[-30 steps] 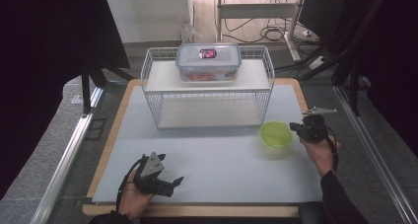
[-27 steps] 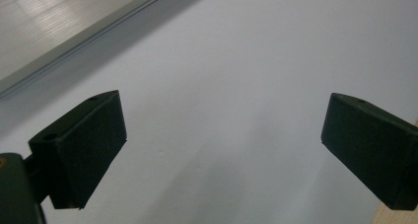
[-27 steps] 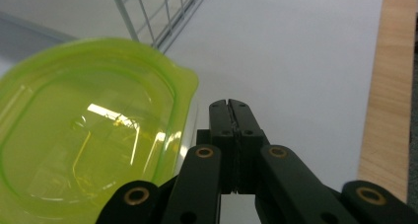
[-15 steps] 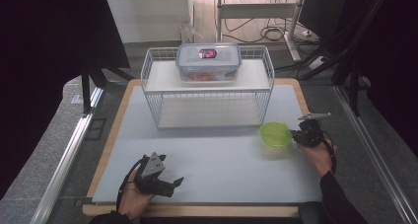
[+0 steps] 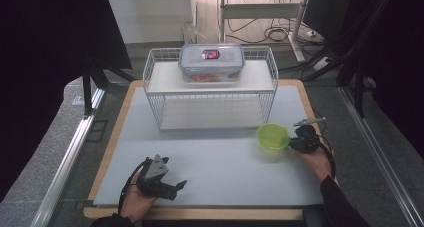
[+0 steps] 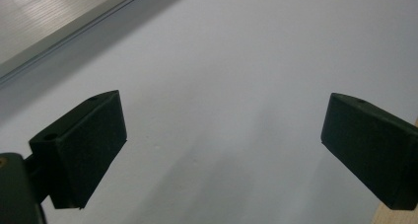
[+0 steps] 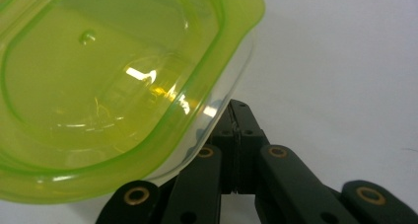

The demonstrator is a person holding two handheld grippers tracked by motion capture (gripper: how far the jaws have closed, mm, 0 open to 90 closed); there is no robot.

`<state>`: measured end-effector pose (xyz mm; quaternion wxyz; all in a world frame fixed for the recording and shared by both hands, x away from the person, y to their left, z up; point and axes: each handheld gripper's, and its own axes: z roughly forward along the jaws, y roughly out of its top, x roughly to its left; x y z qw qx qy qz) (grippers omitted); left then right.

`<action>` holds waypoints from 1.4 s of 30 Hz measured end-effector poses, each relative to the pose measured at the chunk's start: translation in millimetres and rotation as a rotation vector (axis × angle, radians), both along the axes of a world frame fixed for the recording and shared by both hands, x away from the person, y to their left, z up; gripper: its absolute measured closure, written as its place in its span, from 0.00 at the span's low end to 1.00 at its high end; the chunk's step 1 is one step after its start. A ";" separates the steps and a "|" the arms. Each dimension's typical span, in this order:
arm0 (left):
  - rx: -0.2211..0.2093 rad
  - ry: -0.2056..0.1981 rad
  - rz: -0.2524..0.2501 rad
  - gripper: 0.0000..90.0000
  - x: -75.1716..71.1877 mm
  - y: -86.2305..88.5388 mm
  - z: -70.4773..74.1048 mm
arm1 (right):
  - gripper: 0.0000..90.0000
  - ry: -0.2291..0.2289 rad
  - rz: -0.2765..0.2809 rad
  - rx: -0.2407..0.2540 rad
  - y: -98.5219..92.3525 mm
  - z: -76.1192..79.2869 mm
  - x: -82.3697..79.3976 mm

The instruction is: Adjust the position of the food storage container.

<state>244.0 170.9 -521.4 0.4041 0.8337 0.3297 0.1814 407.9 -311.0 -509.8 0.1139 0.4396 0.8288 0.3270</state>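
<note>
White mat point(image 5: 220, 157): left gripper point(image 5: 176, 186) rests near edge, jaws spread wide, holding nothing. Right gripper point(image 5: 291, 143), jaws pressed together, touches green container point(image 5: 272, 136) at its right rim.

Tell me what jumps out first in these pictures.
The bright green container on the white table, with the right gripper shut at its edge. Behind it, a clear lidded box sits on top of a white wire rack. The left gripper is open near the front edge.
</note>
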 end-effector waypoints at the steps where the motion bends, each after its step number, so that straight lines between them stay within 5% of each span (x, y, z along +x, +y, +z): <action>1: 0.002 0.002 0.000 0.04 0.1 -0.1 -0.2 | 1.00 -0.002 0.008 -0.007 1.9 -0.3 -0.4; 16: 0.011 0.008 -0.005 0.04 0.9 -0.8 -1.4 | 1.00 -0.023 0.070 -0.004 30.2 -0.4 0.8; 21: 0.011 0.009 -0.006 0.04 1.3 -1.1 -2.1 | 1.00 -0.039 0.030 0.051 24.4 0.1 12.3; 30: 0.015 0.014 -0.008 0.04 1.7 -1.2 -2.5 | 1.00 -0.024 0.059 0.114 34.1 -2.0 21.2; 42: 0.022 0.016 -0.014 0.04 1.9 -1.7 -3.1 | 1.00 -0.016 0.160 0.083 73.4 -4.0 16.2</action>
